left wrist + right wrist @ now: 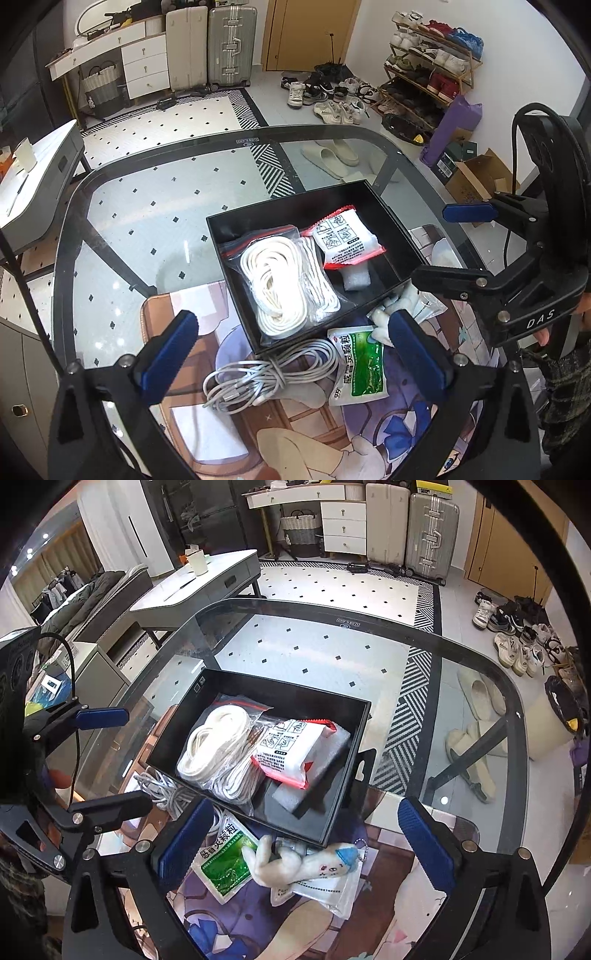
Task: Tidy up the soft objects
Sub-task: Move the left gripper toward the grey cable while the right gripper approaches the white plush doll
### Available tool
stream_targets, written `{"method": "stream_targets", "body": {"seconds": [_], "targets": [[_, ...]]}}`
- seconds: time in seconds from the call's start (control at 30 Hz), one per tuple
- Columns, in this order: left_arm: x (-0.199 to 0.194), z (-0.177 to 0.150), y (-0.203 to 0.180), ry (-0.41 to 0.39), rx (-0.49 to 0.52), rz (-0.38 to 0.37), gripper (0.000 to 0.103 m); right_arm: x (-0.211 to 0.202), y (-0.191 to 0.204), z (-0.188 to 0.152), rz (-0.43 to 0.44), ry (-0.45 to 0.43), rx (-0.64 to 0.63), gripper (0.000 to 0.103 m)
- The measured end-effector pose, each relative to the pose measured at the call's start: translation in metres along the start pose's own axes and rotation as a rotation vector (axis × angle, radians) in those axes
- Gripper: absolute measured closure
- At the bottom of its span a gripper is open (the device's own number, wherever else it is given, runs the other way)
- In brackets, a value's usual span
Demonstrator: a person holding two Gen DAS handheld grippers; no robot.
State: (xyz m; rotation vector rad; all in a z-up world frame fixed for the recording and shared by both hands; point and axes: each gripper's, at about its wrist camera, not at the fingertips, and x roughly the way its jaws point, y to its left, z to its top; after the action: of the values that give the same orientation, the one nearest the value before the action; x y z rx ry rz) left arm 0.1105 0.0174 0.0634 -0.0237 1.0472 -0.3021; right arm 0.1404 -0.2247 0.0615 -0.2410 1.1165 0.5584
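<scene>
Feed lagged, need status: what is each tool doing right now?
Left tool: open, holding nothing.
Right tool: open, holding nothing.

Materials and finishes

Matt black rectangular box holds glossy clear plastic bags of white woven cord; smooth glass tabletop reflects; white plush toy is fuzzy.

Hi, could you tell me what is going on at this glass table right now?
A person is sorting soft items into a black box. Bagged white rope and a red-edged white packet already lie inside. Both the left hand-held gripper and right hand-held gripper are open and hold nothing. A grey cable, green sachet and plush toy are on the mat.
</scene>
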Motion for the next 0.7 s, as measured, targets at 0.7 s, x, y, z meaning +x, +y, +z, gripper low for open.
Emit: {"method": "stream_targets", "body": {"seconds": [0.7], "targets": [[0.005, -0.033, 0.004, 0.029, 0.010, 0.007, 0.000, 0.009, -0.016, -0.045, 0.045, 0.062, 0.103, 0.001]]}}
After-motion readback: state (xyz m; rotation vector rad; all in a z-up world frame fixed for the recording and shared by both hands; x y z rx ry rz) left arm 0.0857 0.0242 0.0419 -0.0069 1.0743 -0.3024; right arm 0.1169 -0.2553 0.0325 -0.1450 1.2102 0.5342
